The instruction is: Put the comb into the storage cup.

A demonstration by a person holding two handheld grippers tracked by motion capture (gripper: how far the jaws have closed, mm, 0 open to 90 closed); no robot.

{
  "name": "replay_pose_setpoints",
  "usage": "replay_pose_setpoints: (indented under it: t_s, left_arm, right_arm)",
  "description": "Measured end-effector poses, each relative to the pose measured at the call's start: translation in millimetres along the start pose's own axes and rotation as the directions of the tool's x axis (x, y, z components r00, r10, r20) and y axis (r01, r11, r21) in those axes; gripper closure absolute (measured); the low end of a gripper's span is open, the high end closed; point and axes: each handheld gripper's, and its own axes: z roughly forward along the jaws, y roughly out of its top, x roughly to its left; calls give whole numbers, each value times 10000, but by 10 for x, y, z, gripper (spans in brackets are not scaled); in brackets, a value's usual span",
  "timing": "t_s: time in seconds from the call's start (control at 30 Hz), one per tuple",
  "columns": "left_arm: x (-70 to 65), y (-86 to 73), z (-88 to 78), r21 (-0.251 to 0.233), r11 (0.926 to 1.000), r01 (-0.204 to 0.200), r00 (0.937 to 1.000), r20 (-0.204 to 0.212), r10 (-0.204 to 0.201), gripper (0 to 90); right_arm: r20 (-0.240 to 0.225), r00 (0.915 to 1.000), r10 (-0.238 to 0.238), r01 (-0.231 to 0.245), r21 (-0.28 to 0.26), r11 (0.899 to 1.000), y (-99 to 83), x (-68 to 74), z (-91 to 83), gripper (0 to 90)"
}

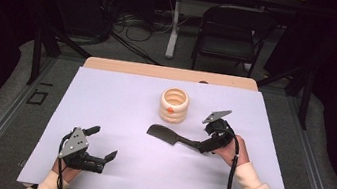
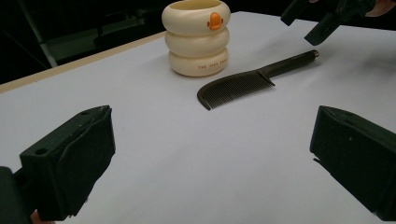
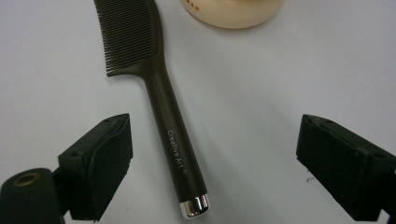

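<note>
Comb (image 3: 159, 98) lies flat on the white table (image 1: 117, 117) beside the cream cup (image 1: 174, 105): light, rigid, smooth. Grip the handle mid-length. Right gripper (image 3: 212, 163) straddles it, jaws wide, holding nothing.

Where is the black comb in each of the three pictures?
High view: the comb lies mid-table, just below the cream holder.
Left gripper view: upper middle, its teeth end by the holder's base.
Right gripper view: handle runs up between the open jaws, teeth at top left.
Shared landmark: the cream holder, next to the teeth end.
</note>
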Motion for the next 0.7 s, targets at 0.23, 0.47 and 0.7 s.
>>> replay_pose_setpoints:
  t_s: [0.23,0.47,0.7]
  left_arm:
    - [-1,0,-5,28,10000,-28,10000,22,28,0]
    - [-3,-2,-5,61,10000,-38,10000,4,38,0]
    - [-7,-2,-7,66,10000,-56,10000,-16,56,0]
  right_arm:
    - [-240,9996,-119,123,163,9998,51,48,20,33]
    - [-461,9985,-309,321,246,9992,103,79,47,11]
    - [-707,9969,-348,374,367,9986,150,137,97,0]
